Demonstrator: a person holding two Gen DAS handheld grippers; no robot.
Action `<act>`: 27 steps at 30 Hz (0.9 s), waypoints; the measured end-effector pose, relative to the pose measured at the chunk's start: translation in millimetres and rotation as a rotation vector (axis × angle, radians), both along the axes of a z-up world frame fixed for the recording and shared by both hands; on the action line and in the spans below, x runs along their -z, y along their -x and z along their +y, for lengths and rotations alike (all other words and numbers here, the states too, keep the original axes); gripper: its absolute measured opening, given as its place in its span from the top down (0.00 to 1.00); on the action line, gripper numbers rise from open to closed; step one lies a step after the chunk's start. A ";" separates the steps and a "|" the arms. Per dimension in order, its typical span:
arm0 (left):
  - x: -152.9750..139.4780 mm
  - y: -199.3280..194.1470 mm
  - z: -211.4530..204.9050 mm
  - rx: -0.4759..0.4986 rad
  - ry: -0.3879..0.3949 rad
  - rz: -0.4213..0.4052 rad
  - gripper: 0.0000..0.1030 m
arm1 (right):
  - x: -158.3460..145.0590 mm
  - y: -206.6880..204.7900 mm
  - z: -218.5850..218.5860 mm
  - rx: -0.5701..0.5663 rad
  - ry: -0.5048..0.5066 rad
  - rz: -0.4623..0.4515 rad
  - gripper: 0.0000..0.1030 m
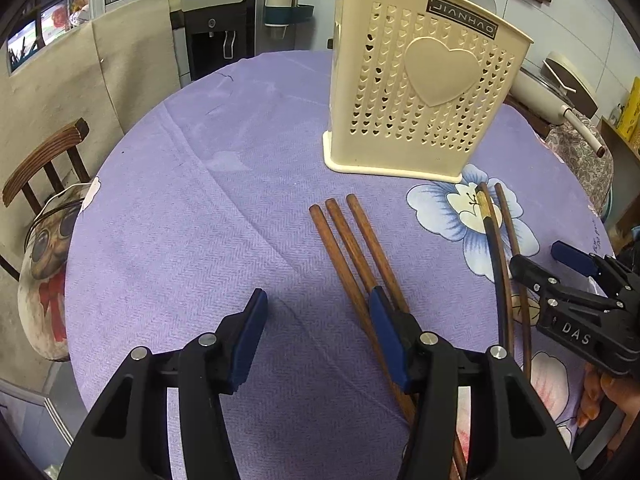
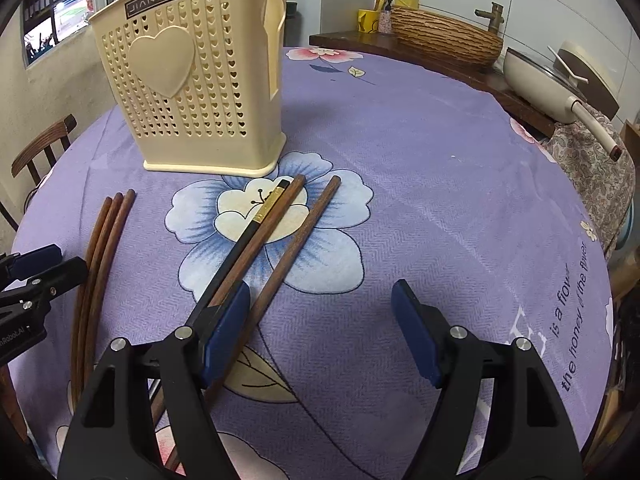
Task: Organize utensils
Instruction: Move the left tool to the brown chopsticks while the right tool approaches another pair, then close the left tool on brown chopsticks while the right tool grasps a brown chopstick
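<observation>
Six chopsticks (image 2: 280, 236) lie before cream holder (image 2: 192, 92), tablecloth (image 2: 440, 200) otherwise bare.

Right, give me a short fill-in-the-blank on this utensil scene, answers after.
1. The cream holder has a raised ___ shape on its front.
2. The group of brown chopsticks beside the left gripper numbers ___.
3. The black chopstick has a ___ band near its end.
4. The tablecloth is mainly ___.

Answers: heart; three; gold; purple

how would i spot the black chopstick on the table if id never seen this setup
Find the cream holder on the purple tablecloth. On the blue flower in front of it lie three chopsticks. The black chopstick is the leftmost, the only dark one, with a gold band near its tip.
</observation>
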State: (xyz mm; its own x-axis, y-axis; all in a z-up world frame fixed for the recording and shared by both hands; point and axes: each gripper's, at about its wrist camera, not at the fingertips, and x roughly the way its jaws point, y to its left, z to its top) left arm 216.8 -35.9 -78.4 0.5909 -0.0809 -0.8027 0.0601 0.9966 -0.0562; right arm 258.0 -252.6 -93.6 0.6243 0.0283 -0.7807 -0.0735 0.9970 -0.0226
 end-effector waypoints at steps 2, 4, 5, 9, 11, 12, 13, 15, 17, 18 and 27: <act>-0.2 -0.4 0.3 -0.002 -0.010 0.001 0.49 | 0.1 -1.2 -1.8 0.004 0.003 0.001 0.29; -0.6 -0.5 0.7 -0.003 -0.016 0.002 0.49 | 0.0 -2.2 -3.0 0.009 0.009 0.001 0.29; -0.6 -1.6 1.2 -0.003 -0.016 0.004 0.49 | 0.1 -3.2 -4.1 0.009 0.002 0.004 0.29; -0.4 -11.6 1.4 -0.011 -0.027 0.009 0.57 | 0.2 -7.2 -4.3 0.005 -0.009 0.006 0.34; -1.1 -16.2 0.6 -0.014 -0.023 0.011 0.62 | -0.1 -10.7 -3.9 -0.003 -0.030 0.010 0.44; -1.3 -18.4 0.0 -0.013 -0.019 0.013 0.65 | -0.5 -12.8 -3.4 -0.004 -0.043 0.012 0.45; -1.4 -20.5 -0.8 -0.011 -0.017 0.014 0.66 | -0.9 -15.6 -2.5 -0.003 -0.041 0.012 0.48; -1.4 -23.3 -3.8 -0.003 -0.019 0.015 0.70 | -1.1 -21.0 -0.7 -0.003 -0.042 0.014 0.50; -1.5 -25.3 -7.1 0.004 -0.023 0.017 0.77 | -1.4 -26.7 1.5 -0.008 -0.043 0.019 0.57; -1.6 -25.4 -8.4 0.008 -0.019 0.017 0.80 | -1.5 -30.1 2.3 -0.010 -0.043 0.022 0.58; -1.6 -32.0 -11.9 0.043 -0.006 0.023 0.89 | -3.0 -55.7 12.1 -0.018 -0.056 0.042 0.76</act>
State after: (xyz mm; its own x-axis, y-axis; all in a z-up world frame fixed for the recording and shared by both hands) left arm 248.7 -47.7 -76.8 0.5685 -0.1011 -0.8165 0.1020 0.9934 -0.0519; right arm 313.7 -240.5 -90.6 0.5901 0.0840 -0.8029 -0.0915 0.9951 0.0368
